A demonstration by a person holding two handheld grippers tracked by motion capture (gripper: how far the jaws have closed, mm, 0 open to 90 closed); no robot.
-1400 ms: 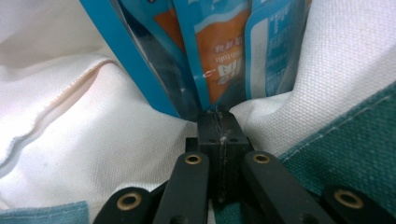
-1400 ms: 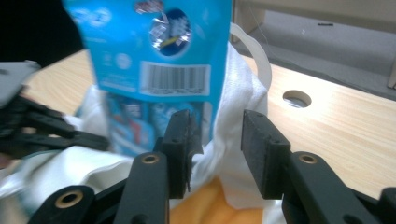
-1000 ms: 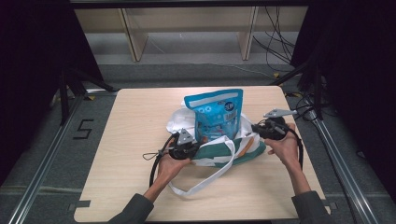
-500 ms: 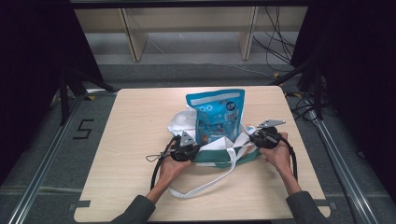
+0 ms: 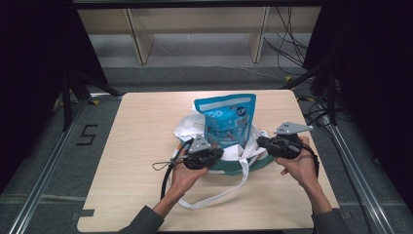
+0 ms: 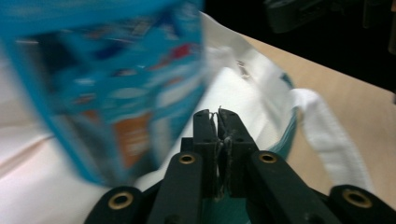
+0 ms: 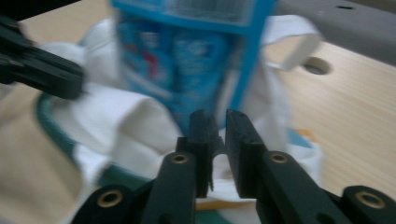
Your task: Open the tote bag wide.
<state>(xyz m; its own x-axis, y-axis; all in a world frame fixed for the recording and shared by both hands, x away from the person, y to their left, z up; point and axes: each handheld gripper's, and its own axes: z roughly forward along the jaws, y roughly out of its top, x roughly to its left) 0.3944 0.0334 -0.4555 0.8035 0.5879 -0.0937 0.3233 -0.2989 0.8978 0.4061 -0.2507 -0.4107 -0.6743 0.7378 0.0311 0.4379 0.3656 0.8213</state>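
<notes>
A white tote bag (image 5: 187,127) with a teal rim lies in the middle of the table (image 5: 141,126). A blue snack pouch (image 5: 226,122) stands upright in it. My left gripper (image 5: 221,152) is at the bag's near-left edge, its jaws shut with bag fabric (image 6: 243,88) pinched low between them. My right gripper (image 5: 259,142) is at the bag's right edge. Its jaws have just been opening a little, leaving a narrow gap at the tips (image 7: 218,116), with white bag cloth still caught between them. The pouch (image 7: 187,51) rises just beyond both grippers.
A long white strap (image 5: 214,195) trails from the bag toward the table's near edge. Another handle loop (image 7: 299,51) lies behind the pouch. Metal rails run along both sides of the table, and a wooden shelf frame (image 5: 141,39) stands beyond it.
The right gripper has shifted left and nearer the person, and the left gripper has shifted right, both still on the bag's rim. The pouch has stayed upright.
</notes>
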